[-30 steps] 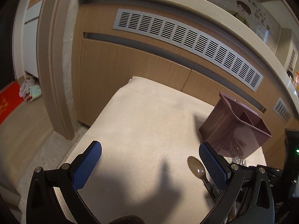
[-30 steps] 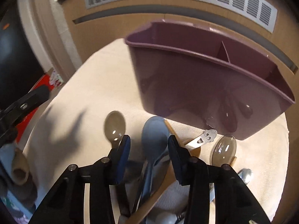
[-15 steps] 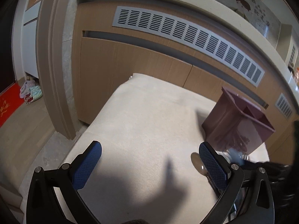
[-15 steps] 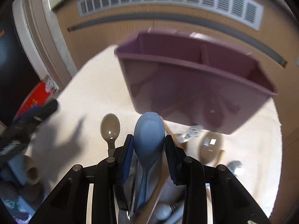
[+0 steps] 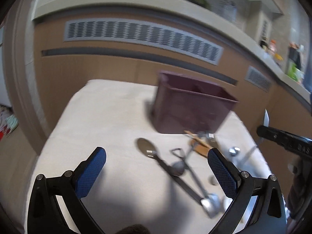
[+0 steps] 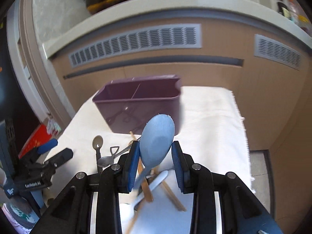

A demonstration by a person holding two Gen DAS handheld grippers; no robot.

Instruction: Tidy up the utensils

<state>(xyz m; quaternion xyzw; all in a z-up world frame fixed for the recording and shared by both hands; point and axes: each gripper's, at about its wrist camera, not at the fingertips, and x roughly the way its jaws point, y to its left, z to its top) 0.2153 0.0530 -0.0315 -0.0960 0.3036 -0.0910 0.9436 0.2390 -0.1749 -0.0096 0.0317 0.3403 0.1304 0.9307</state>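
Observation:
My right gripper [image 6: 156, 148] is shut on a light blue spoon [image 6: 158, 134], held by the neck with the bowl up, off the table. A purple two-compartment caddy [image 6: 136, 105] stands behind it on the cloth. Below lie a white spoon [image 6: 156, 181] and wooden sticks [image 6: 171, 195]. My left gripper [image 5: 156, 156] is open with nothing between its fingers. It hovers over a brown spoon [image 5: 146, 146] and a metal spoon [image 5: 177, 167], in front of the caddy [image 5: 191, 109]. The right gripper's body [image 5: 282, 138] shows at the right edge.
The white cloth-covered table [image 5: 97, 117] stands against a wooden cabinet with grey vents [image 5: 136, 33] under a counter. Floor drops off at the table's left and right. A red mat [image 6: 35, 142] lies on the floor to the left.
My right gripper closed on the blue spoon, lifted it from the pile and drew back from the caddy. The left gripper swung right, bringing the loose utensils into its view.

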